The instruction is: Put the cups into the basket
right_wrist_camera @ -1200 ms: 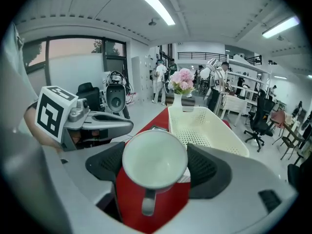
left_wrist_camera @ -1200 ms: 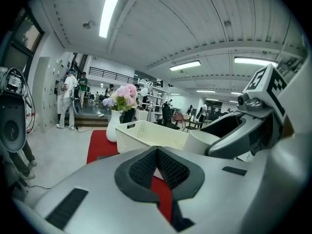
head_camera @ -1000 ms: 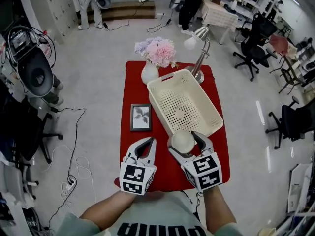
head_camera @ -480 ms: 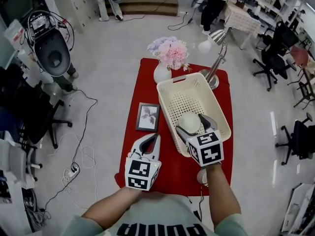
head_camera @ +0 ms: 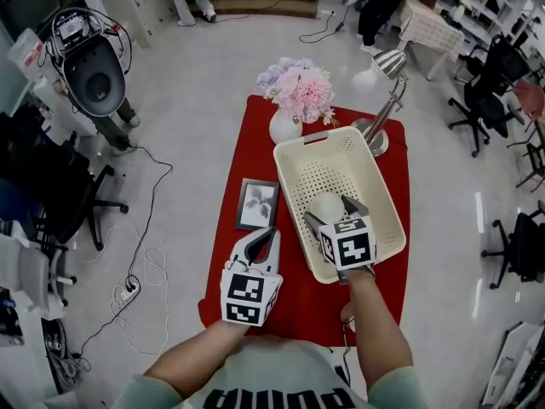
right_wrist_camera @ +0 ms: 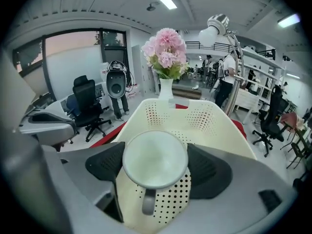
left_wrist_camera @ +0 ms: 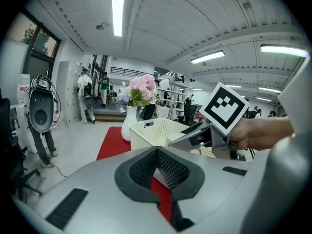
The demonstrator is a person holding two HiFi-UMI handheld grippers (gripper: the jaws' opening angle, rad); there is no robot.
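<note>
Head view gives the layout: the right gripper point(head_camera: 329, 213) is out over the cream basket point(head_camera: 288, 167), which sits at an angle on the red cloth point(head_camera: 294, 301). The left gripper point(head_camera: 266, 242) hangs back over the cloth just beside the basket's near left corner. A vase point(head_camera: 284, 127) of pink flowers, a picture frame point(head_camera: 257, 204) and a lamp point(head_camera: 380, 100) are also on the table. From up there the cup point(head_camera: 326, 204) is just a pale blob between the jaws, though.

The right gripper view is where you actually see it. The jaws are clamped on the cup from both sides, dark pads pressed against its wall. It's a plain, glossy, whitish cup with a faint green tint. One round face is turned at the camera and the handle pokes down toward the lens. Behind it is the basket's perforated floor, so the cup is inside the basket's outline at the near end. Whether it touches the floor, I can't tell.

The left gripper view adds a side angle. It shows the right gripper's marker cube point(left_wrist_camera: 224, 108), the hand point(left_wrist_camera: 263, 133) gripping it, and a sliver of cup by the basket's rim. It also shows the left gripper's own jaws drawn together at the tips, with nothing held.
</note>
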